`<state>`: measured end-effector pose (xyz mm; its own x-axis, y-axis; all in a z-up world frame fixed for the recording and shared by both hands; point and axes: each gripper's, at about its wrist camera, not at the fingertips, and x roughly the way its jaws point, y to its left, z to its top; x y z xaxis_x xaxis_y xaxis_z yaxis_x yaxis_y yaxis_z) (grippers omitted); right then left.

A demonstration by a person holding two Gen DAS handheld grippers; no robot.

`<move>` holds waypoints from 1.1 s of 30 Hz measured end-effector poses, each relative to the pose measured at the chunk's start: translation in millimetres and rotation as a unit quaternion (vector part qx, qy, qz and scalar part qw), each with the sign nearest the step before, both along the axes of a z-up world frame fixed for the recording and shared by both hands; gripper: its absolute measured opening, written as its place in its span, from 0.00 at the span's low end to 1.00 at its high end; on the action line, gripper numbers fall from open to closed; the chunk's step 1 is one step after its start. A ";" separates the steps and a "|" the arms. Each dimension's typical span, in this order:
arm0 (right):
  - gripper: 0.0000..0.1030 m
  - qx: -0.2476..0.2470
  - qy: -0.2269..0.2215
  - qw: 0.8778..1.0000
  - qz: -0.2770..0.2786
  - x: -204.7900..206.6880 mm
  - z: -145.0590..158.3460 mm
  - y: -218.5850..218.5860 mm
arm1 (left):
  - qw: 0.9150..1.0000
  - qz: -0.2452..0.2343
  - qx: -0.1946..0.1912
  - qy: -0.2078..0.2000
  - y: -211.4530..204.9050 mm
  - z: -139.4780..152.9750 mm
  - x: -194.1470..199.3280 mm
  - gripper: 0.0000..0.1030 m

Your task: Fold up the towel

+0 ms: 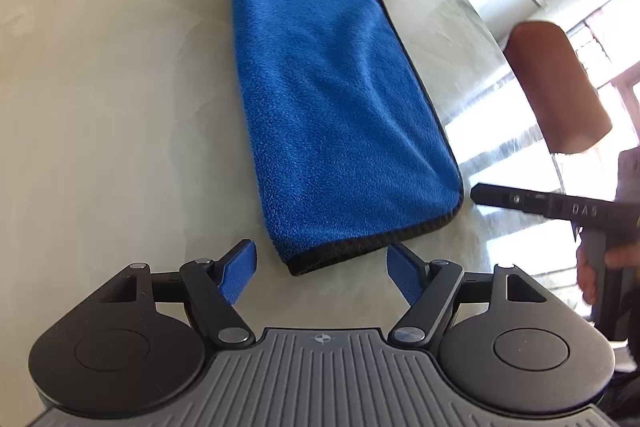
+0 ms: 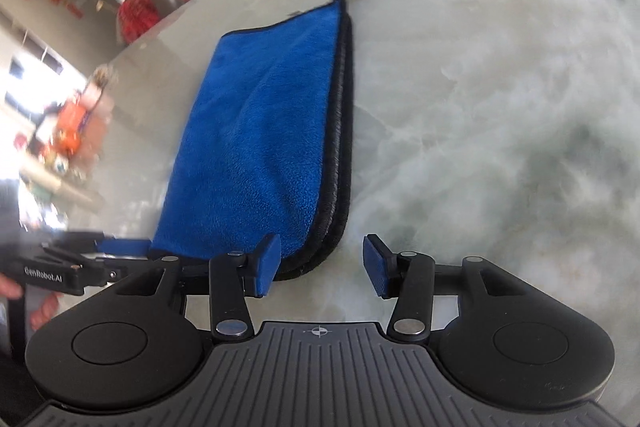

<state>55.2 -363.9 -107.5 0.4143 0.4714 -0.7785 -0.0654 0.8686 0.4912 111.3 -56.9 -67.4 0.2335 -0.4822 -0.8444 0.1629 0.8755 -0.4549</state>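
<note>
Left wrist view: we see the blue fleece towel with black stitched trim lying flat on the pale marbled glossy table, already doubled into a long narrow rectangle. Its far end points toward the far edge of the table, where a brown padded chair back stands; its near short end lies just beyond the left gripper.

Step in hand, as we judge it: bring the near short end over to the far short end. To do it well we would take the two near corners at the same height, catch both layers at each corner, lift only enough to clear the nap, carry the end straight along the towel's length, and set the trimmed edges flush before letting go. The stacked trim on the right long side, plain in the right wrist view, is the alignment reference.

Jaws:
- Left gripper: wide apart, blue pads bracketing the near left corner region of the towel without touching it. Nothing held.
- Right gripper: moderately apart, nothing between the pads. Its left finger sits over the towel's near right corner; we cannot tell if it touches. The right finger is over bare table.
</note>
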 end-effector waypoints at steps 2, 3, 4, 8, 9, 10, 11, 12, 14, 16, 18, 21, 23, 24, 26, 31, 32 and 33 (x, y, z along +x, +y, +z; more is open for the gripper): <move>0.47 0.001 -0.007 1.000 -0.003 -0.8 -1.3 1.7 | 1.000 0.010 -0.007 0.006 0.0 -1.9 2.5 0.78; 0.48 -0.001 -0.009 1.000 -0.003 0.3 -1.7 3.2 | 1.000 0.015 -0.011 0.010 0.1 -2.9 3.8 0.78; 0.49 -0.002 -0.011 1.000 -0.002 1.4 -2.1 4.7 | 1.000 0.018 -0.012 0.012 -1.0 -3.3 5.0 0.78; 0.49 -0.013 -0.025 0.999 0.025 3.3 -2.3 16.8 | 1.000 0.012 -0.012 0.016 -8.4 -4.0 6.6 0.76; 0.49 -0.017 -0.029 0.999 0.030 3.0 -1.9 19.3 | 1.000 0.009 -0.011 0.016 -8.8 -3.4 5.5 0.71; 0.49 -0.022 -0.034 0.999 0.034 2.2 -1.6 22.4 | 1.000 -0.001 -0.004 0.016 -11.8 -2.8 5.3 0.59; 0.48 -0.023 -0.037 0.998 0.036 1.7 -1.7 24.0 | 1.000 -0.006 0.008 0.013 -14.0 -2.0 5.4 0.54; 0.47 -0.023 -0.039 0.998 0.034 1.0 -1.9 24.8 | 1.000 -0.008 0.021 0.009 -15.4 -1.6 5.7 0.44; 0.41 -0.020 -0.038 0.999 0.028 0.9 -2.4 24.0 | 1.000 -0.009 0.026 0.005 -13.2 -0.9 6.0 0.34; 0.34 -0.018 -0.036 0.999 0.025 1.6 -2.8 22.1 | 1.000 0.002 0.017 0.004 -6.9 -0.1 5.5 0.14; 0.34 -0.017 -0.033 0.999 0.022 2.5 -3.0 20.0 | 1.000 0.016 0.002 0.003 -1.0 1.6 6.7 0.11; 0.36 -0.033 -0.059 0.997 0.021 0.5 4.7 17.4 | 1.000 0.024 -0.009 -0.005 0.4 6.8 11.0 0.09; 0.39 -0.040 -0.089 0.994 0.047 -2.5 13.8 20.6 | 1.000 0.020 -0.014 -0.013 -0.9 12.5 14.6 0.09; 0.42 -0.041 -0.101 0.992 0.068 -3.9 17.4 24.1 | 1.000 0.019 -0.015 -0.016 -1.6 14.5 16.6 0.09; 0.43 -0.048 -0.133 0.981 0.132 -7.7 25.6 38.2 | 1.000 0.015 -0.016 -0.019 -3.4 17.3 21.4 0.09; 0.43 -0.082 -0.146 0.961 0.222 -11.7 23.3 74.9 | 1.000 -0.009 0.001 -0.016 -8.3 20.0 21.0 0.09; 0.43 -0.084 -0.143 0.957 0.239 -11.7 21.5 82.2 | 1.000 -0.010 0.004 -0.015 -7.9 20.4 18.7 0.09; 0.44 -0.085 -0.144 0.955 0.244 -11.6 21.3 84.7 | 1.000 -0.008 0.001 -0.012 -6.9 19.9 18.1 0.10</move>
<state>43.6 -279.2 -86.2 0.3862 0.5389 -0.7487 -0.5931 0.7667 0.2459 129.4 -63.8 -47.5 0.2456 -0.4841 -0.8398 0.1875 0.8738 -0.4488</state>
